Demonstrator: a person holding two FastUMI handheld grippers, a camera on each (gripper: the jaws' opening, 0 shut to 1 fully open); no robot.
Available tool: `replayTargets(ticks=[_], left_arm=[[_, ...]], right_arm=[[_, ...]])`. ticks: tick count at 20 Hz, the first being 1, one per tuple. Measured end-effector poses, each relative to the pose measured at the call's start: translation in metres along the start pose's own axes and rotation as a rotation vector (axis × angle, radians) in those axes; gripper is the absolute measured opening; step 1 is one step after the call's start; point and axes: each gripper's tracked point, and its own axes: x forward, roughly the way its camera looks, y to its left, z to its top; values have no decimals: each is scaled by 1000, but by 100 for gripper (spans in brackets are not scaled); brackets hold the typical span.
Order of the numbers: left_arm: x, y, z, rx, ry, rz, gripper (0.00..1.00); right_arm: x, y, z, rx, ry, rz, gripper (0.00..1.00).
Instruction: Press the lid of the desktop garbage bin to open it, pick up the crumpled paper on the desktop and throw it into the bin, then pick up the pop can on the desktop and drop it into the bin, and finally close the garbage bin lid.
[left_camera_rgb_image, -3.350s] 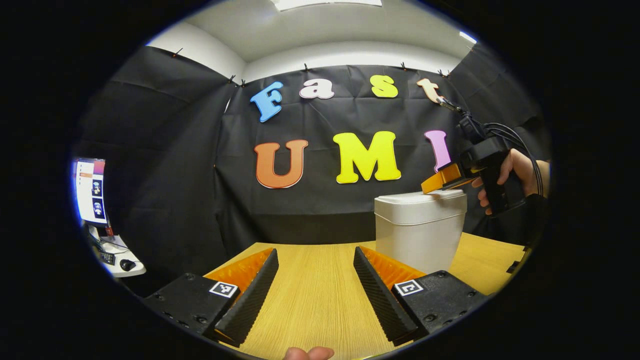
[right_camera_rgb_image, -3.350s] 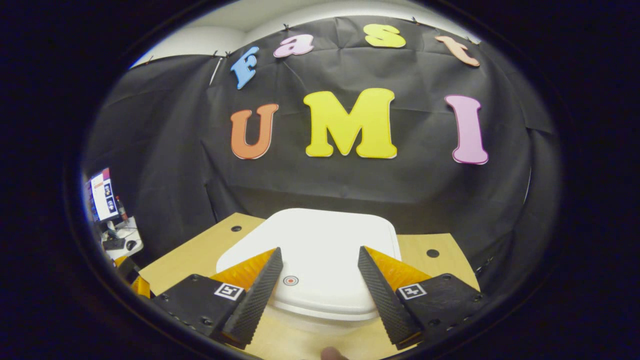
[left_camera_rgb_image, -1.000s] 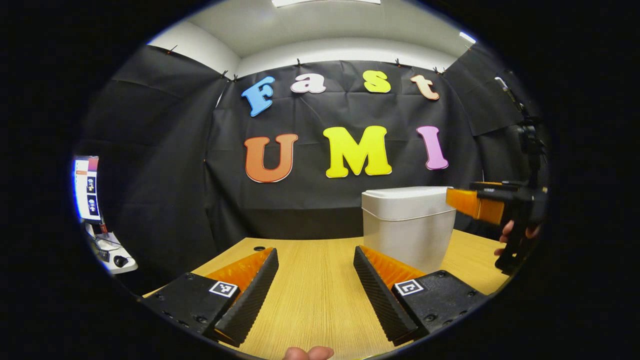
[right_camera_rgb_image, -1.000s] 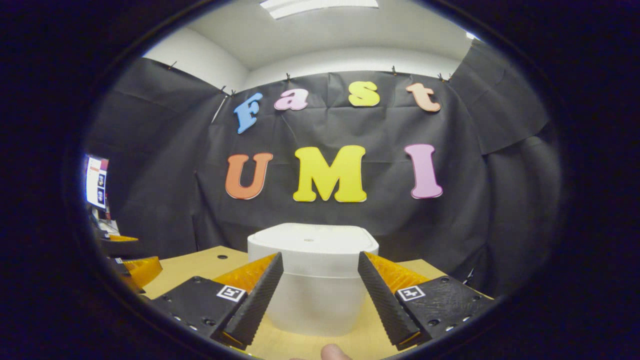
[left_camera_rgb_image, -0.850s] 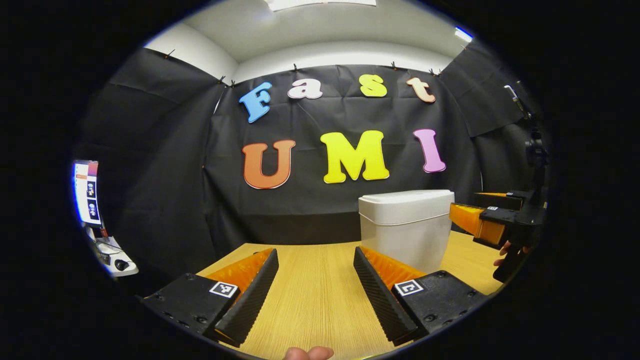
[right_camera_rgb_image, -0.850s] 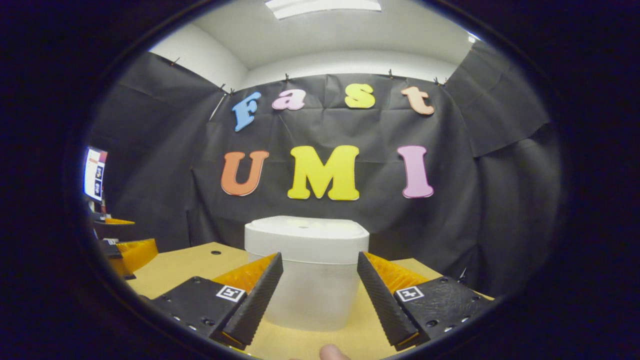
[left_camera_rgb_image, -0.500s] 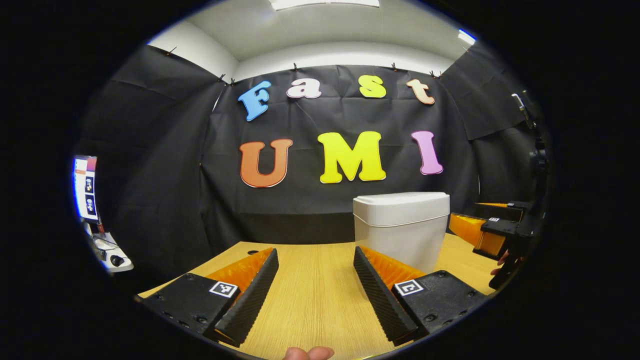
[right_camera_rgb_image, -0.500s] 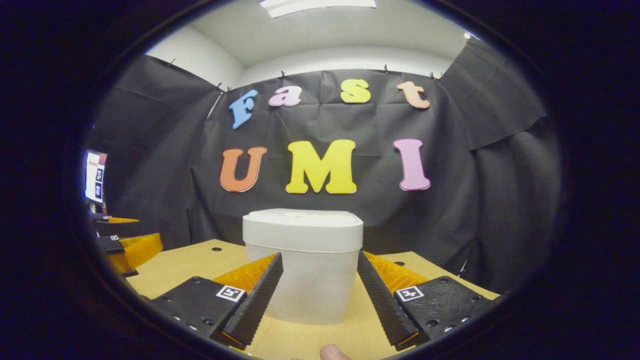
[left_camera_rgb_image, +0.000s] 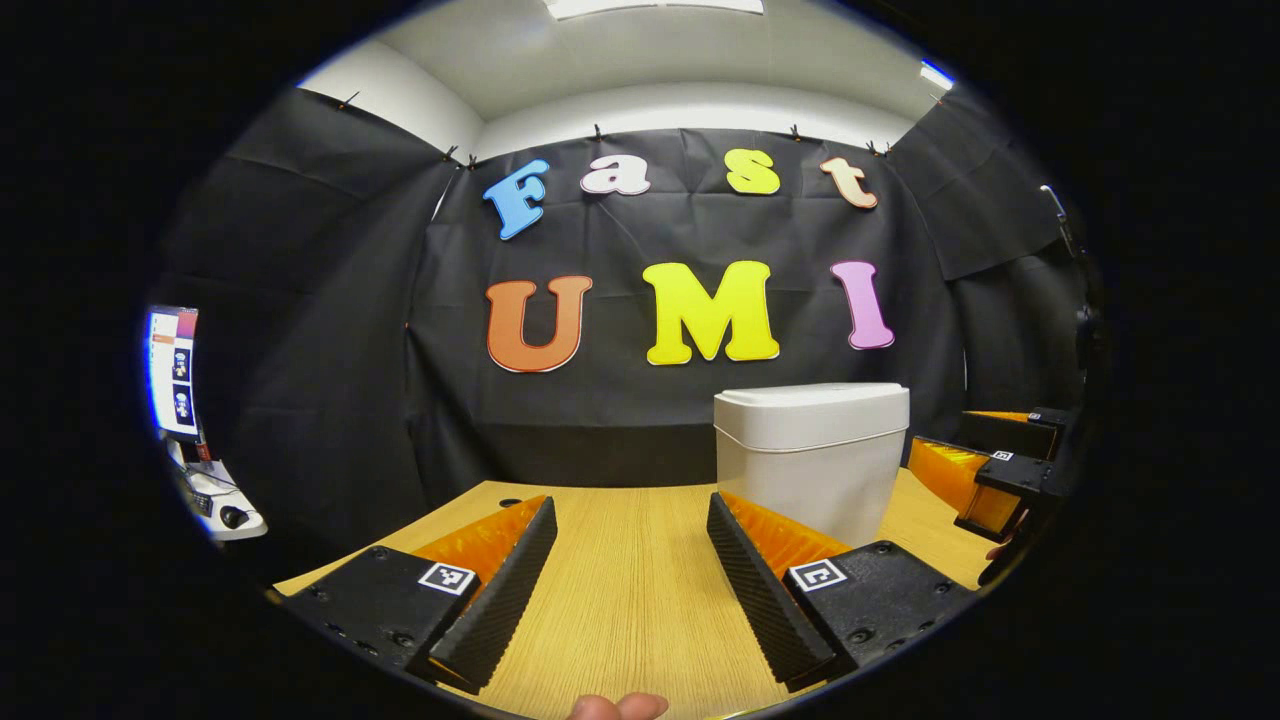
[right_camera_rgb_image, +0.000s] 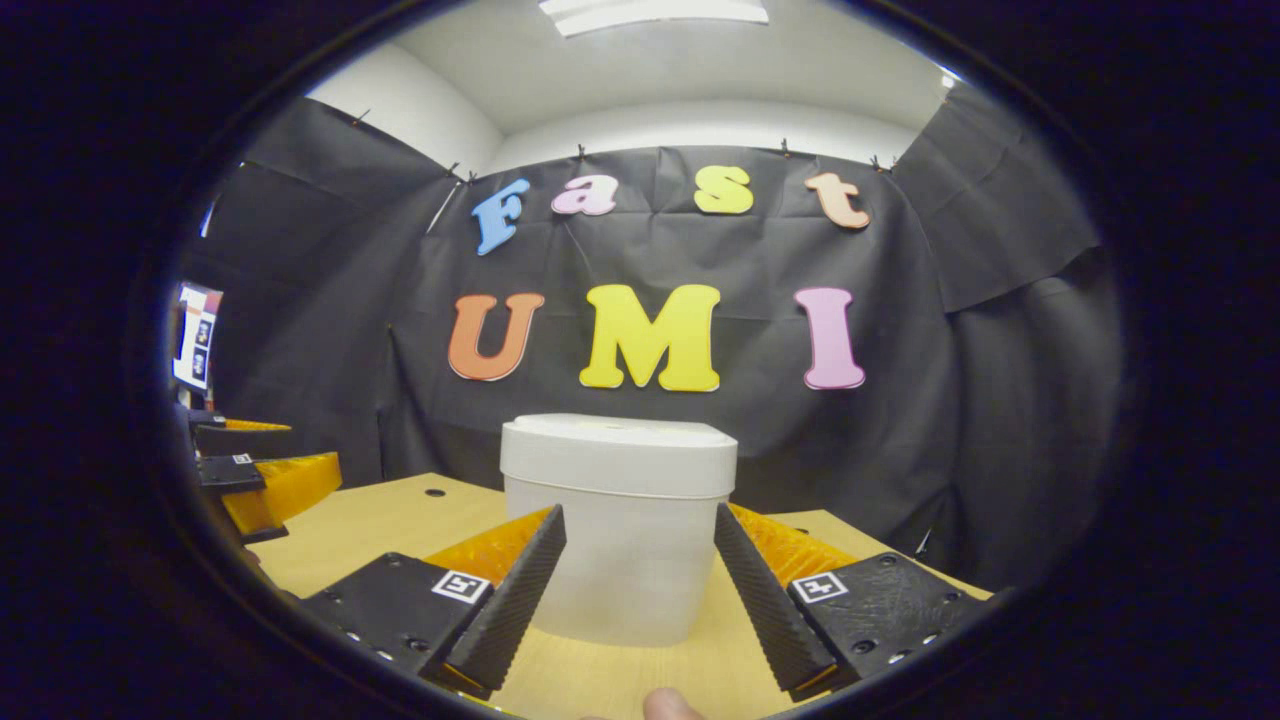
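While lid (right_camera_rgb_image: 618, 442) sits shut, bin (right_camera_rgb_image: 625, 560) stands upright.

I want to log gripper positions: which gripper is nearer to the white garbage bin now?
Right. The right gripper faces the garbage bin directly, the bin standing just beyond its open fingers. The left gripper sits off to the bin's side, pointing past it over bare table.
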Motion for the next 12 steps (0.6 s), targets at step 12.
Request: replayTargets(ticks=[12], left_arm=[[-3, 5, 9, 21, -35, 9, 98]], right_arm=[[-11, -6, 12, -25, -31, -31, 93]])
